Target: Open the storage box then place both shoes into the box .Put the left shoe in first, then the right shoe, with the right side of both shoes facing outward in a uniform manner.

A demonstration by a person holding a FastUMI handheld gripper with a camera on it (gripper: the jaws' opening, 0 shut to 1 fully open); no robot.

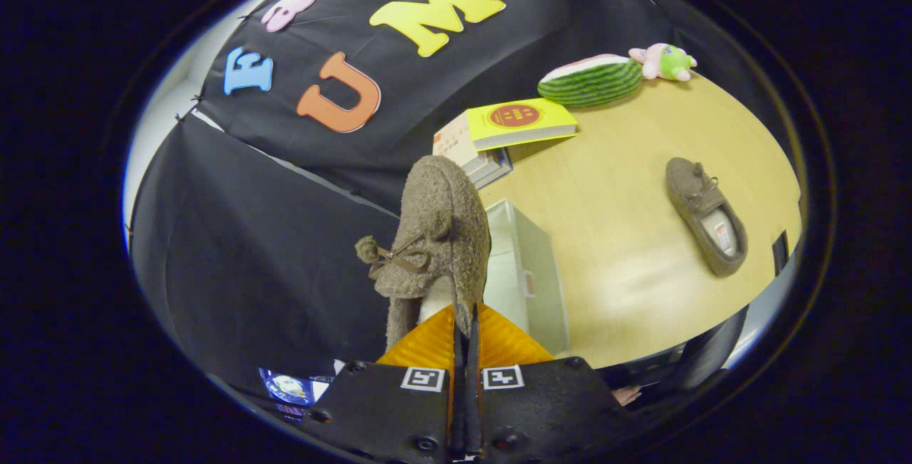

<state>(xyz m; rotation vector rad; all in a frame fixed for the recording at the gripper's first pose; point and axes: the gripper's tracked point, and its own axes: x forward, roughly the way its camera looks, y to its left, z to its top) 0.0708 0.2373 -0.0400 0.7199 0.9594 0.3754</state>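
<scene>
While the hand-held gripper (464,321) clamps one fuzzy brown slipper (434,236) by its heel rim, the pale storage box (531,271) sits beneath at two o'clock; the second slipper (705,214) lies on the wooden desk (627,165) at three o'clock.

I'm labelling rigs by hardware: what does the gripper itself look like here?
The gripper has a dark, boxy body with screw heads on its face and two square black-and-white marker tags, one at each finger's base. Its two fingers are ribbed wedges narrowing forward.
</scene>
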